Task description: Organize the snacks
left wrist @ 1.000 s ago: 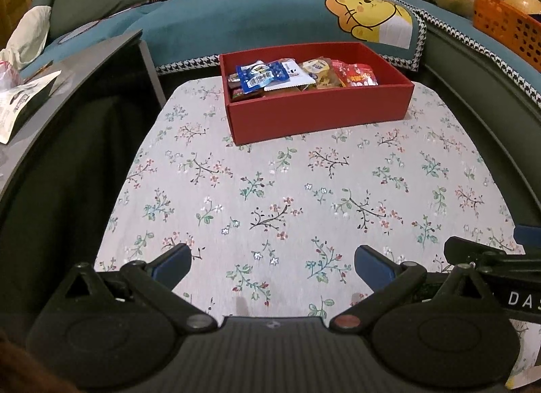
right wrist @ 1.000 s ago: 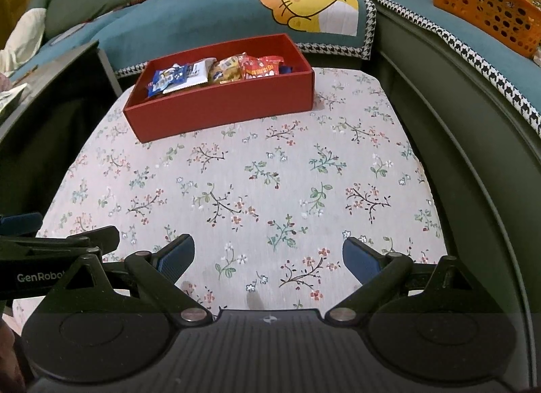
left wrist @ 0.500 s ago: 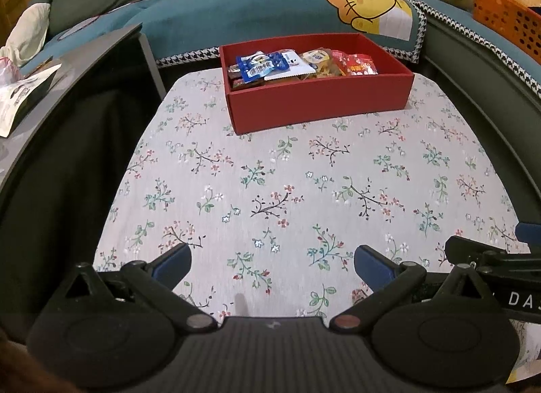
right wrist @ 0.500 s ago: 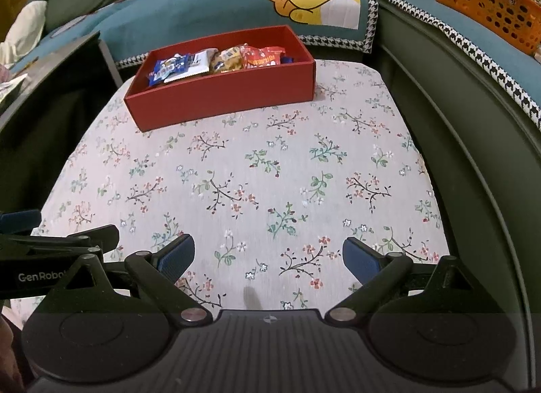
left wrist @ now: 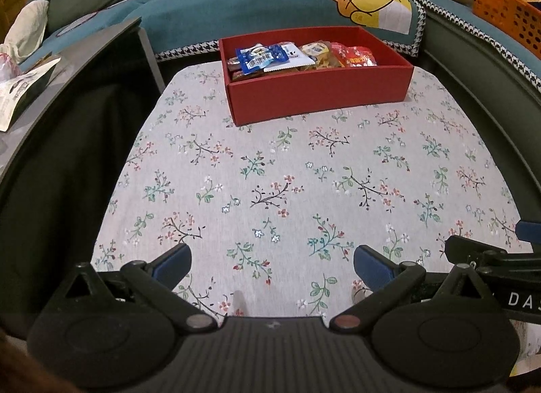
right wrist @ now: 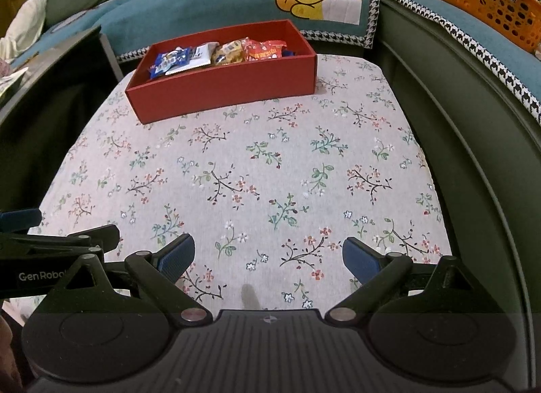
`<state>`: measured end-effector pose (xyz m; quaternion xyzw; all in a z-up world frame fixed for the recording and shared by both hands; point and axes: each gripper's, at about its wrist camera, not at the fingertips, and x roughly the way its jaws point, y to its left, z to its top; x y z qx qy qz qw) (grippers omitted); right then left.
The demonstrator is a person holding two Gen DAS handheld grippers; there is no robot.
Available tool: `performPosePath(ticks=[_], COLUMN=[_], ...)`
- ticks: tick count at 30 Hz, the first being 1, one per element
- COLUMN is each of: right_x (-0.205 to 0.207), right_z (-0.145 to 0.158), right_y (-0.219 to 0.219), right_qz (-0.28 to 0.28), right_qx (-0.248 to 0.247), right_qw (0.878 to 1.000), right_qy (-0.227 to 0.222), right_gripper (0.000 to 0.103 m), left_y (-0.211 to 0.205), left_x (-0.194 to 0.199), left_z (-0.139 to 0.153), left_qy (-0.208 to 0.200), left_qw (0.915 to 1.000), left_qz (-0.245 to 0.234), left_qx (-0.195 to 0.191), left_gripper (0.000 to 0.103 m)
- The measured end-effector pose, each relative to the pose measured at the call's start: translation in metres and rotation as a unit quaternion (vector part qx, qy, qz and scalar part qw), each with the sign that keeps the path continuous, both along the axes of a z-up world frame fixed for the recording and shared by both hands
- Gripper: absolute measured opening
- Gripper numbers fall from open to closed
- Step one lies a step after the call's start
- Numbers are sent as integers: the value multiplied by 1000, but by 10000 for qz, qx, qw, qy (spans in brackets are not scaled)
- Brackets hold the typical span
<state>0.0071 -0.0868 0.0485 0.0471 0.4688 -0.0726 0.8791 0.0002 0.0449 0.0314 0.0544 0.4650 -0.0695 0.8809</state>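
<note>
Both grippers sit near the table's front edge, well apart from the red box (left wrist: 318,88), side by side. Left gripper (left wrist: 272,262) has its jaws wide apart, nothing between them; right gripper (right wrist: 268,256) is the same, spread and empty. Box sits at the far end of the floral tablecloth (left wrist: 287,173), up against the sofa (left wrist: 236,4). Snacks (left wrist: 297,56) are all inside the box: blue packet (left wrist: 257,58) at its left, yellow ones mid, red packet (left wrist: 355,56) at its right. No loose snack shows on the cloth between grippers and box. Judgement: packing looks finished or nearly so. Next move, if any, calls for a reach forward to the box to straighten packets.
</note>
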Motion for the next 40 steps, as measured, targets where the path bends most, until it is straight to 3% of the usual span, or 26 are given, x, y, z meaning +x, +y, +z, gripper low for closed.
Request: performPosePath(ticks=[19,40], right_x=[-3,-2], right_z=[-2,-2], right_y=[2,2], right_qz=[53,65], right_qx=[29,106], right_qw=[10000,9999], right_qy=[51,48], right_gripper=[97,98], left_y=[1,5], left_x=[-7,-5], left_z=[0,3], left_qy=[-176,-156], left_qw=[9998,9998], left_qz=[3,85], left_qx=[126,8], left_gripper=[103,103])
